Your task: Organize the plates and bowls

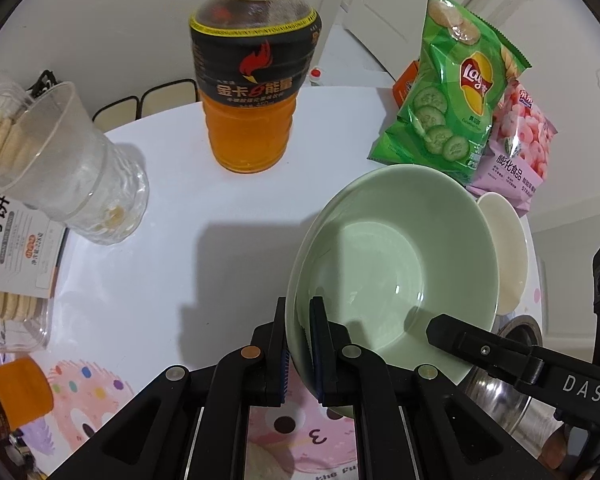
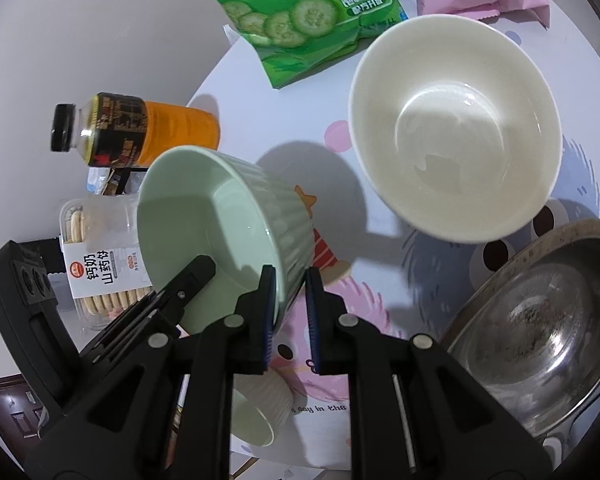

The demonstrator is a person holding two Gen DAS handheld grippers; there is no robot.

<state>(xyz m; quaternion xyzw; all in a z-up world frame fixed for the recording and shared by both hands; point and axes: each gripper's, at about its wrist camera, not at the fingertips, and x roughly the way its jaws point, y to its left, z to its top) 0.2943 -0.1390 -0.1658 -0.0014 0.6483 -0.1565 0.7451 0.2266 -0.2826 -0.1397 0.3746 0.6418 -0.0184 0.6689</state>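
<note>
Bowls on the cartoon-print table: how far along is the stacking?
Nothing looks stacked yet. In hand: the left gripper clamps the rim of the pale green ribbed ceramic bowl, tilted above the table. Left: the cream ceramic bowl and the steel bowl sit separately; the right gripper holds nothing.

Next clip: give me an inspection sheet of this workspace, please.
Surface: table under a cartoon cloth.
Job's things: green bowl held tilted; white bowl, metal bowl and small ribbed cup on the cloth.
Clutter: drink bottle, crisp bag, pink snack bag, glass, biscuit box.
Claws: left claw shut on the green bowl's rim; right claw closed about the opposite rim.
Cables: nothing seen.
Surroundings: white wall, door.
</note>
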